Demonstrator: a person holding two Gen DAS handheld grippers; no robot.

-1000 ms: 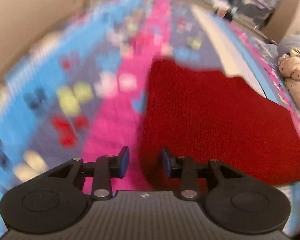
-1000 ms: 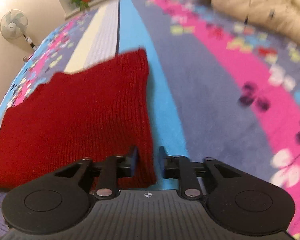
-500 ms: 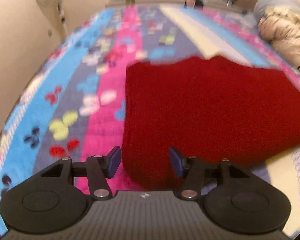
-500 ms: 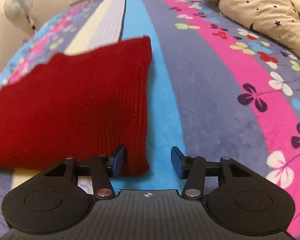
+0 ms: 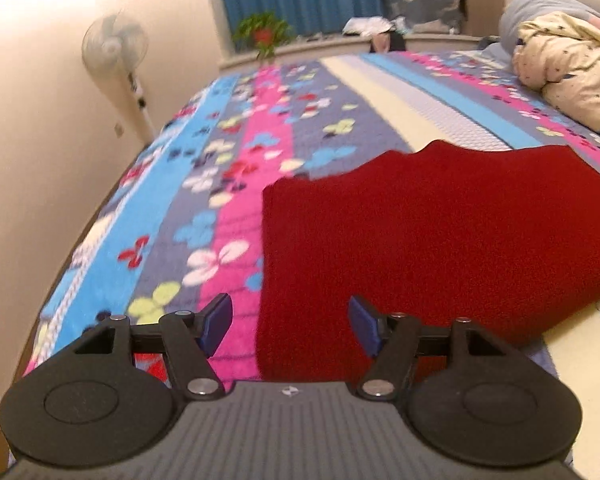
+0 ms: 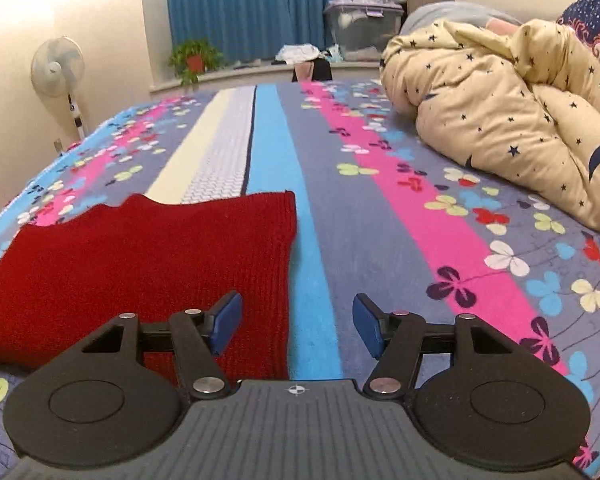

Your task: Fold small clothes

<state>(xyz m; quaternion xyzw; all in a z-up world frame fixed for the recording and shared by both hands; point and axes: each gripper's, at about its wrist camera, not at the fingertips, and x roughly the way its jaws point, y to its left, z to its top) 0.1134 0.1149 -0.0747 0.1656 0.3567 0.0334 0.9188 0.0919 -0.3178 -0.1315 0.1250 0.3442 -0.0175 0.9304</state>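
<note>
Opened wider and drawn back from the cloth since a second ago, both grippers; then each pinched or straddled a near corner.

Left gripper (image 5: 290,326): fingers spread wide, nothing held, blue pads (image 5: 217,322) at lower centre of the left view. Near left corner of the sweater (image 5: 420,248) showing between the pads, seemingly lying below them rather than touching (hard to judge from this angle).

Right gripper (image 6: 296,326): likewise wide open and empty. Left pad (image 6: 226,320) over the sweater's (image 6: 140,260) ribbed right edge, right pad over the blue stripe of the bedspread (image 6: 380,220).

Red knit sweater lying flat on the bedspread (image 5: 220,184), folded to a rough rectangle, far edge uneven with a raised hump near its middle. Fills the centre and right of the left view, the lower left of the right view.

Striped bedspread (pink, blue, grey, cream, with clover prints) running to the top of both frames. Star-print quilt (image 6: 500,120) heaped at upper right, well apart from the sweater; also upper right in the left view (image 5: 572,76). Fan (image 6: 56,68) against the wall at upper left, potted plant (image 6: 194,60) and blue curtain (image 6: 260,8) at top centre, plastic bin (image 6: 360,24) to the right of them.
</note>
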